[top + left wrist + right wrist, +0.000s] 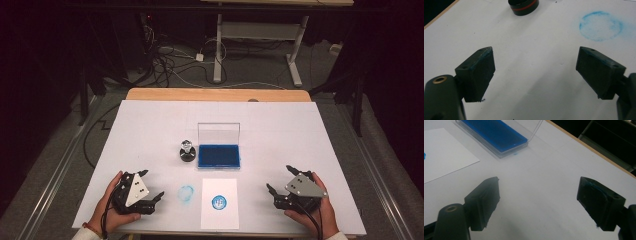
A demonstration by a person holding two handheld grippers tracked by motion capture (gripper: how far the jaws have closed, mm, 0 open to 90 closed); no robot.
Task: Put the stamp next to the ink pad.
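In the left gripper view, the stamp [523,7] at twelve o'clock is cut off by the top edge; the print [218,201] on the paper [220,216] is too small to read.

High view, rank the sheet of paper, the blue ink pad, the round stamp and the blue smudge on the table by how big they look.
1. sheet of paper
2. blue ink pad
3. round stamp and blue smudge: look about alike, so unranked.

From my seat I see a dim room: a white-covered worktop [150,130] with a wooden far edge, grey floor [250,75] strewn with tangled cables [170,60], and a white-legged desk [260,35] behind.
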